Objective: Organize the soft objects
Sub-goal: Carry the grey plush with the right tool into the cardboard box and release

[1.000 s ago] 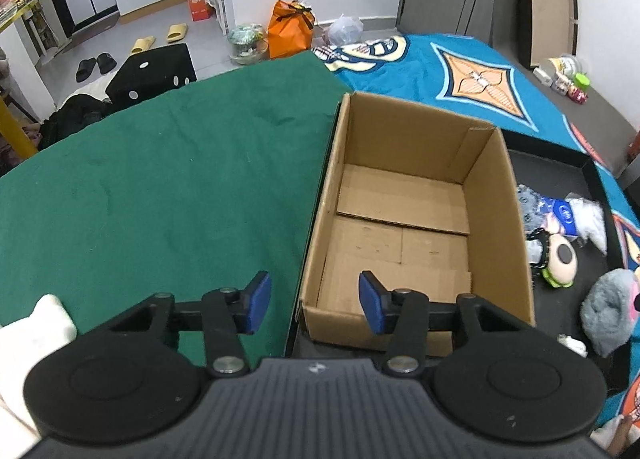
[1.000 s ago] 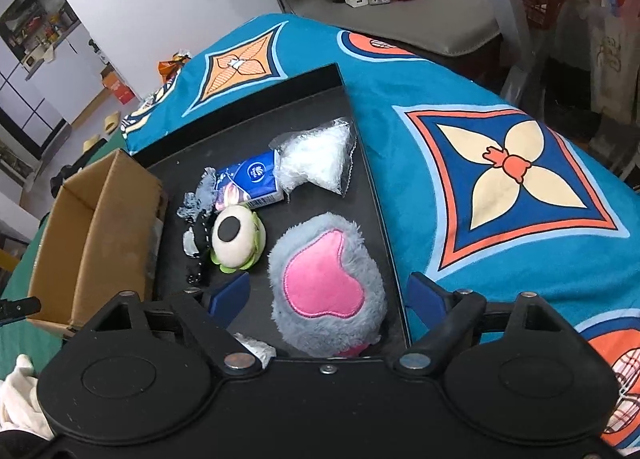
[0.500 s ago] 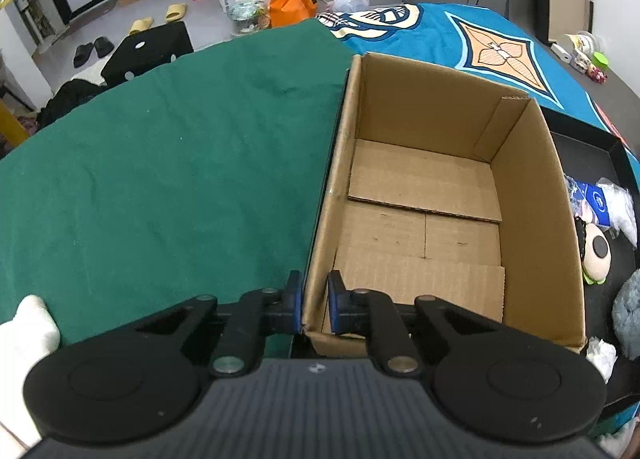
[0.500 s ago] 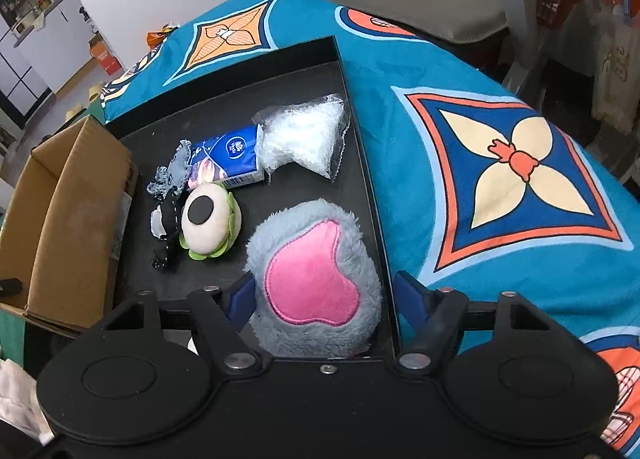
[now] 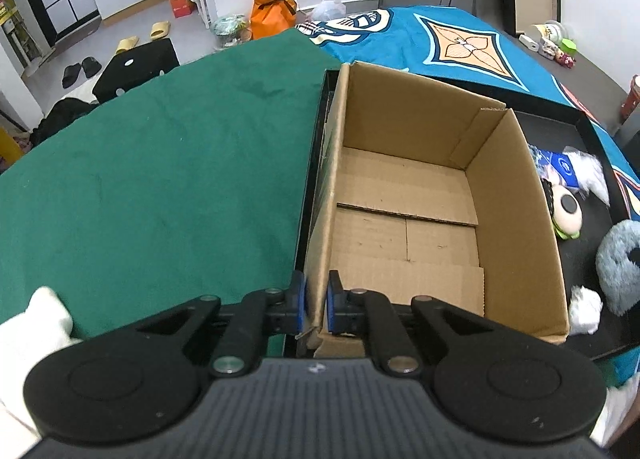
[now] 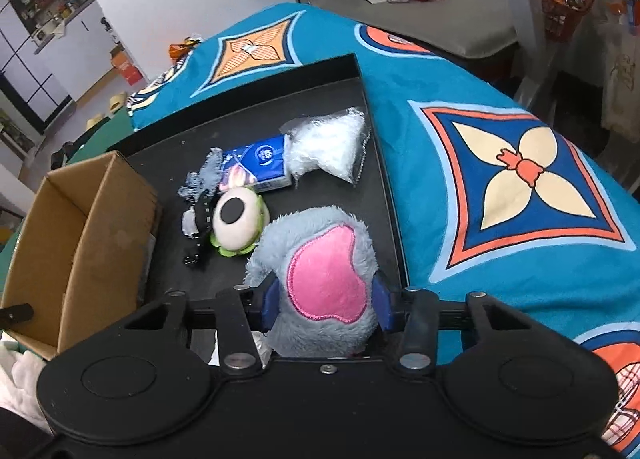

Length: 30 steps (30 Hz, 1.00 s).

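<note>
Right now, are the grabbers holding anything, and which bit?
Yes. The left gripper pinches the cardboard box by its near-left corner wall. The right gripper squeezes the grey-and-pink plush toy by its two sides.

The cardboard box (image 5: 404, 215) stands open-topped with a bare floor, so entry from above is free. Beside it, the black tray (image 6: 280, 71) is crowded by the tissue pack (image 6: 258, 165), eyeball toy (image 6: 236, 221) and plastic bag (image 6: 326, 145)

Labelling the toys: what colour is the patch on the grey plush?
Pink, on the grey plush held in the right gripper; clearest in the right wrist view.
</note>
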{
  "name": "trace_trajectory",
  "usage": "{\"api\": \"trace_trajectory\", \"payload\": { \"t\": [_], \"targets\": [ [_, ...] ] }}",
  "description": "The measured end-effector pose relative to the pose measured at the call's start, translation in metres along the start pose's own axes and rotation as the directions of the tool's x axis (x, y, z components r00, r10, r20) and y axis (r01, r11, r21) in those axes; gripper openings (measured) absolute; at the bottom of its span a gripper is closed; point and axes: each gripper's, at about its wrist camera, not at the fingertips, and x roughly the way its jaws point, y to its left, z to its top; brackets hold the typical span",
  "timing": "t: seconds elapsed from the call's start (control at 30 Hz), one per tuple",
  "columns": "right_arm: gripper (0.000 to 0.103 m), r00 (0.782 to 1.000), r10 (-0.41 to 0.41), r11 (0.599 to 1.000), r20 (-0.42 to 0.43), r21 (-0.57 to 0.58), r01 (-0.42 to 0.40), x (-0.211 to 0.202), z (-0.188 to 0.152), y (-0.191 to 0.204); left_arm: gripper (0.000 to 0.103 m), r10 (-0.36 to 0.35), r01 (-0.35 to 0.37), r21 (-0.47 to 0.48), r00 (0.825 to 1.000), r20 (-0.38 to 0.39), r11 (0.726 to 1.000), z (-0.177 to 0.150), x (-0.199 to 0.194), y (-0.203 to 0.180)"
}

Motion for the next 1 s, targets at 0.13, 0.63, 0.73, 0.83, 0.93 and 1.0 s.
{"api": "trace_trajectory", "payload": {
  "t": [0.13,0.63,0.73,0.83,0.93,1.0],
  "targets": [
    [0.045,1.0,0.002,1.0,0.0,-0.017,-0.002,-0.003,0.0,0.005,0.009,-0.003,0.003,-0.014,1.0,-0.007,1.0,-0.006,-0.005,0.0],
    [0.045,0.998,0.037,0.995,0.045,-0.089,-0.033,-0.034,0.015,0.051,0.01,-0.043,0.043,-0.02,0.999,-0.001,0.999,-0.016,-0.004,0.004],
    [0.045,0.998,0.04,0.993,0.05,-0.116,-0.034,-0.037,0.017,0.066,0.01,-0.047,0.048,-0.017,0.999,0.016,0.999,-0.02,-0.005,0.004],
    [0.045,0.998,0.043,0.989,0.053,-0.146,-0.035,-0.04,0.02,0.082,0.01,-0.05,0.05,-0.022,0.998,0.03,0.998,-0.022,-0.005,0.003],
    [0.045,0.997,0.045,0.984,0.055,-0.174,-0.035,-0.042,0.023,0.098,0.01,-0.067,0.069,-0.05,0.997,0.029,0.996,-0.026,-0.002,0.009],
    [0.045,0.997,0.048,0.981,0.055,-0.193,-0.037,-0.043,0.025,0.11,0.01,-0.085,0.087,-0.081,0.996,0.028,0.993,-0.027,0.0,0.014]
  ]
}}
